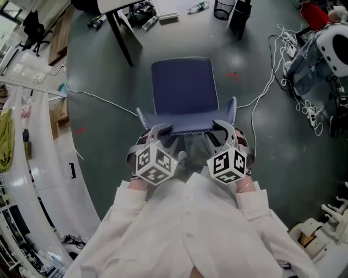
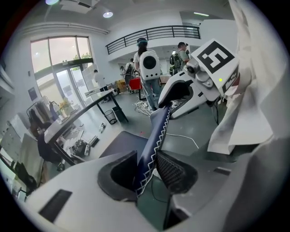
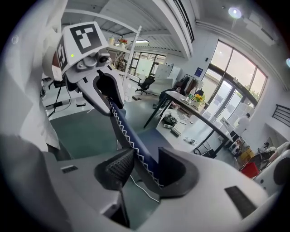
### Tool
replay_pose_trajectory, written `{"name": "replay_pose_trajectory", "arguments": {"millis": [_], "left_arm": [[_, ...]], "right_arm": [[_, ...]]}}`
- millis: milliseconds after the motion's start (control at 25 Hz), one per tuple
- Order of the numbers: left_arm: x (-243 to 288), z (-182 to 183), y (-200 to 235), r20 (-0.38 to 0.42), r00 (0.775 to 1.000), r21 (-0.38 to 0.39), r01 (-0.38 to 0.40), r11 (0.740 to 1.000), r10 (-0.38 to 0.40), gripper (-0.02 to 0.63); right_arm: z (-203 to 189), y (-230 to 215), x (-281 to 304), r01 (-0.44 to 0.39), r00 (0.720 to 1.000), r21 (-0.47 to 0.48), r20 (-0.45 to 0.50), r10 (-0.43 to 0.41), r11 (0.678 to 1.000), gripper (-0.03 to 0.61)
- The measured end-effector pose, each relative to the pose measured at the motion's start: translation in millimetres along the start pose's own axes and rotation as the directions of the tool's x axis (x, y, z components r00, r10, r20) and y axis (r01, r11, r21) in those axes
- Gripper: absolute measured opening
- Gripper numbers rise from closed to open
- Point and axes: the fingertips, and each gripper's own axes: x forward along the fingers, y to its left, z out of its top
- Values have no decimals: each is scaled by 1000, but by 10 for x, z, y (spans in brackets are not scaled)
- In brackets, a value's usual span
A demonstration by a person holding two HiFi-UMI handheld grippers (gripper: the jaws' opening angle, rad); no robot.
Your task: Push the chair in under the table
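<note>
While in L tool [image 1: 161, 131], R tool [image 1: 222, 128]: chair [image 1: 184, 87] toward table [image 1: 112, 5], backrest [image 1: 187, 125] crosswise.

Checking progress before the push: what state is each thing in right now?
chair: upright, standing clear of the table, not yet pushed in.
left gripper: closed on the chair's backrest.
right gripper: closed on the backrest too.

Dark blue chair [image 1: 184, 89], white zigzag stitching along its backrest edge, stands upright on the grey floor [image 1: 272, 163]. Seat faces the white, black-legged tabletop [image 1: 111, 4]; not under it.
</note>
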Motion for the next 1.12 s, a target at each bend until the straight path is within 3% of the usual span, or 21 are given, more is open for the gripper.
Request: {"name": "replay_pose_trajectory", "arguments": {"millis": [360, 1120], "left_arm": [[191, 131, 600, 22, 999, 10, -30, 999, 30, 137], [796, 486, 2214, 32, 997, -79, -62, 995, 64, 152]], "right_arm": [[264, -432, 393, -2, 1000, 4, 20, 2, 1000, 167], [912, -1680, 1512, -49, 997, -32, 58, 51, 998, 170]]}}
